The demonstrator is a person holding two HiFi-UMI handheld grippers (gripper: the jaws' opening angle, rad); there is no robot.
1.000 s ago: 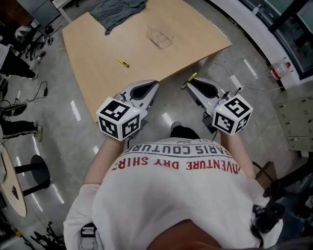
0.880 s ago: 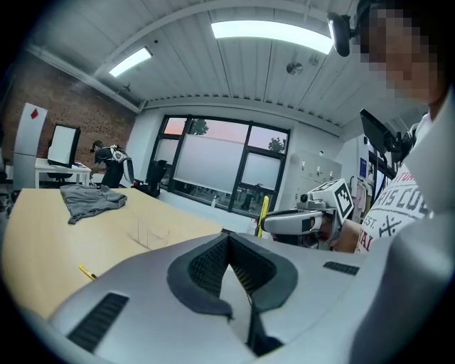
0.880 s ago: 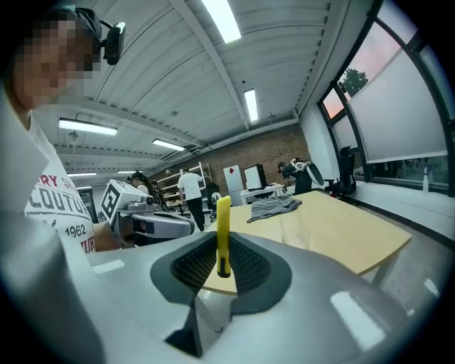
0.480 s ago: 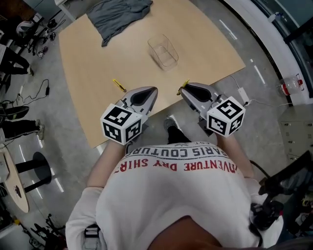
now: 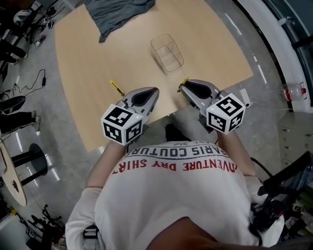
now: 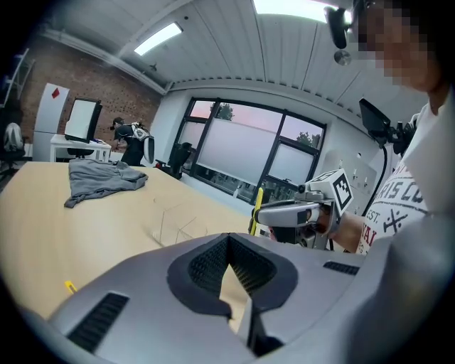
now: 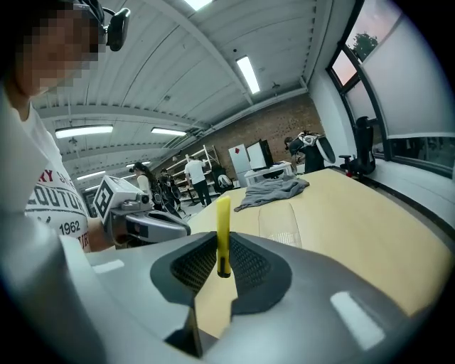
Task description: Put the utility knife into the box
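Observation:
My right gripper (image 5: 181, 87) is shut on a yellow utility knife (image 5: 185, 80), which stands upright between its jaws (image 7: 223, 233) over the table's near edge. A clear plastic box (image 5: 167, 52) sits on the wooden table (image 5: 88, 53) a short way beyond it, also visible as a faint outline (image 7: 288, 222). My left gripper (image 5: 154, 90) hovers at the near edge with its jaws together and nothing in them (image 6: 229, 240). A second yellow utility knife (image 5: 116, 88) lies flat on the table just left of the left gripper (image 6: 70, 286).
A crumpled grey cloth (image 5: 117, 13) lies at the table's far side. The floor around has cables, chairs and a small round table (image 5: 10, 180) at the left. People stand far back in the room (image 7: 192, 178).
The person has stepped toward the table. Both grippers, earlier short of the edge, now reach over the table's near edge. The right gripper still holds the knife.

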